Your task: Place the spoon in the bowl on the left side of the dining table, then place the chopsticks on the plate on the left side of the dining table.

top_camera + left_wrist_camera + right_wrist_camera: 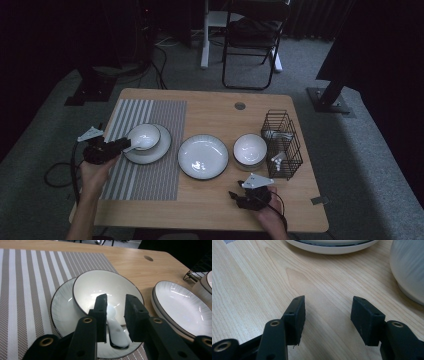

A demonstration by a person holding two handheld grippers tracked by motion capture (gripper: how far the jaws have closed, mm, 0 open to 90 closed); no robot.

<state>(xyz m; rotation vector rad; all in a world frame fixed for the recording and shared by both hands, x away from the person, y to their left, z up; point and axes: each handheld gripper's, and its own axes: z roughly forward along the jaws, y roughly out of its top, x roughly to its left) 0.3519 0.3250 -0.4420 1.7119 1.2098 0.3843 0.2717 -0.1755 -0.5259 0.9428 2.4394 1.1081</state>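
Observation:
A white spoon (pixel 116 332) lies across the near rim of a white bowl (pixel 100 285), which stands on a dark-rimmed plate (pixel 62 315). My left gripper (pixel 115 302) is open, its pads on either side of the spoon and apart from it. In the high view this gripper (pixel 126 144) is at the left edge of the bowl (pixel 145 136). My right gripper (pixel 236 196) rests low near the table's front edge. Its jaws (pixel 328 310) stand open over bare wood with nothing between them.
The bowl and plate sit on a striped placemat (pixel 150 180). A second plate (pixel 203 156) lies mid-table, with another bowl (pixel 250 149) to its right. A black wire basket (pixel 282 145) holding white items stands at the right edge. A folding chair (pixel 252 40) is behind the table.

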